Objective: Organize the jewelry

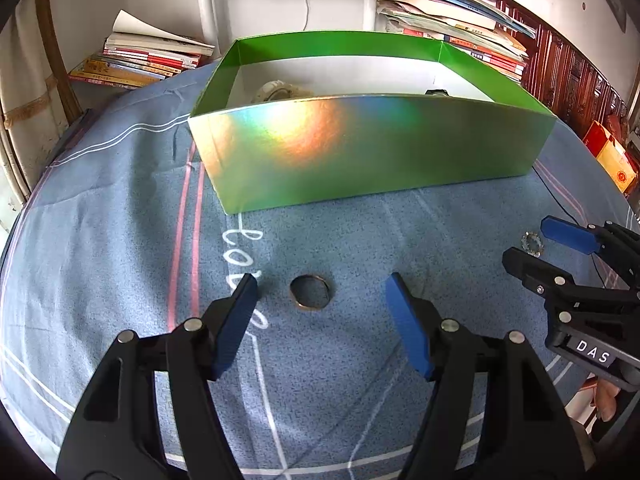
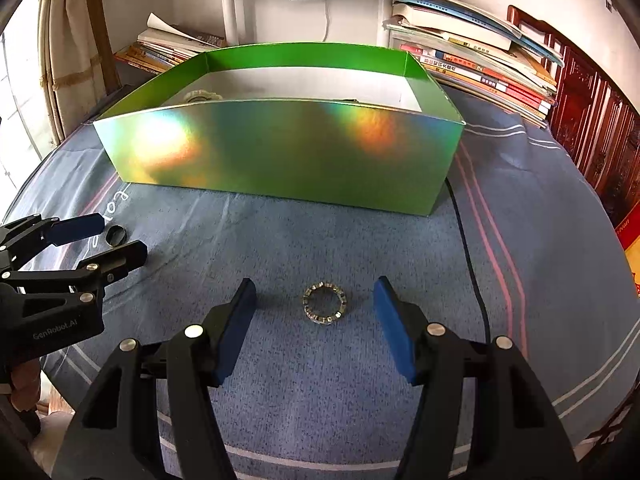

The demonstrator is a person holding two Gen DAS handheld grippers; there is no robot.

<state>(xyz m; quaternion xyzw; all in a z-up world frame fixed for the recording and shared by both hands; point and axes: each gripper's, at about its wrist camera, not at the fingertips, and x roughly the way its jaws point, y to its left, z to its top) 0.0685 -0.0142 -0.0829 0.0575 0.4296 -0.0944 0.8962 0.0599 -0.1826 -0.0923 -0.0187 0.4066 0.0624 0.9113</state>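
Note:
A thin copper-coloured ring [image 1: 310,292] lies on the blue cloth between the fingers of my left gripper [image 1: 322,285], which stands open with its pads well clear of the ring. A silver studded ring [image 2: 325,304] lies between the fingers of my right gripper [image 2: 316,287], also open and not touching it. Each gripper shows in the other's view: the right gripper [image 1: 524,240] around the silver ring [image 1: 532,243], the left gripper [image 2: 120,236] around the copper ring [image 2: 117,235]. Behind stands a shiny green box [image 1: 372,152], holding a pale bracelet [image 1: 278,90] and a dark item [image 1: 437,92].
Stacks of books [image 1: 140,60] and papers [image 2: 480,60] lie behind the box by the wall. A thin black cable [image 2: 472,264] runs over the cloth right of the silver ring. A carved wooden screen [image 2: 600,128] stands at the right, with white stand legs [image 1: 210,8] behind.

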